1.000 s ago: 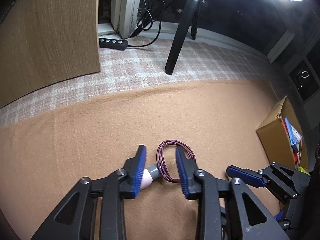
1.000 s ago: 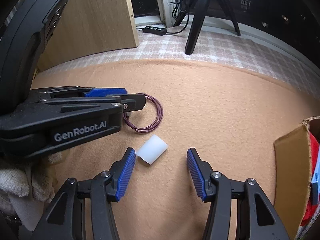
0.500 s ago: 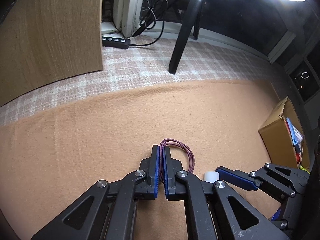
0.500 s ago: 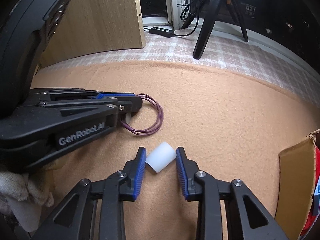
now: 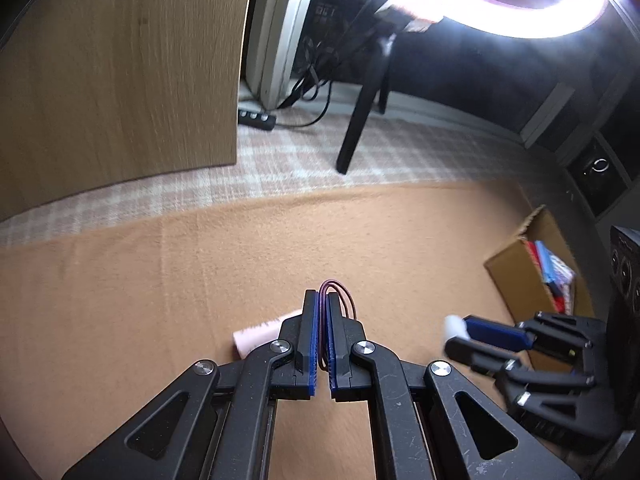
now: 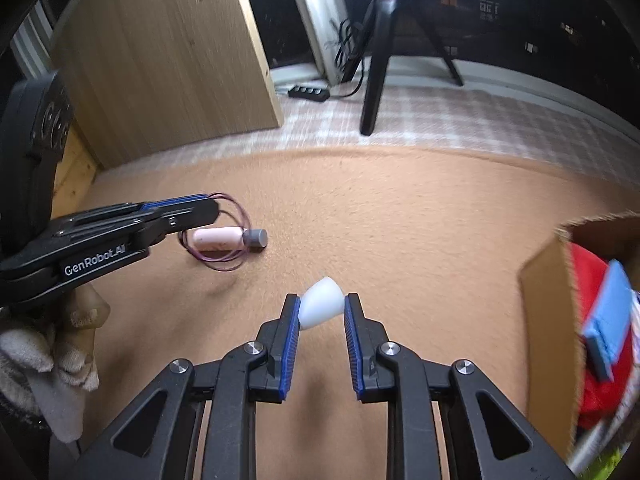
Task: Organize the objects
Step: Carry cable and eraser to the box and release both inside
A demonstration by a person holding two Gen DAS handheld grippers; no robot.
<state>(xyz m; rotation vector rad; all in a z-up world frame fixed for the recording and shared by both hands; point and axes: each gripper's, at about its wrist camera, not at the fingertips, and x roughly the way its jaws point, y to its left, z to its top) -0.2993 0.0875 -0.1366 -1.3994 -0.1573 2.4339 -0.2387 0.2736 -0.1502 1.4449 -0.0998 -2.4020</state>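
My left gripper (image 5: 322, 300) is shut on a purple hair tie (image 5: 345, 299) and holds it just above the tan blanket; it also shows in the right wrist view (image 6: 208, 208), with the hair tie (image 6: 236, 236) hanging from it. A pink tube with a grey cap (image 6: 228, 238) lies under the loop and shows beside the left fingers (image 5: 260, 330). My right gripper (image 6: 321, 308) is shut on a white cap (image 6: 322, 307), lifted off the blanket; it also shows in the left wrist view (image 5: 454, 328).
An open cardboard box (image 6: 548, 308) with red and blue items stands at the right, also in the left wrist view (image 5: 520, 264). A wooden panel (image 6: 168, 60), a black tripod leg (image 6: 376, 68) and a power strip (image 6: 310, 92) stand beyond the blanket. A glove or sock (image 6: 52, 360) lies at the left.
Both grippers have lifted and moved back with their objects. The right gripper closed on the white cap. The pink tube now lies uncovered under the hair tie.
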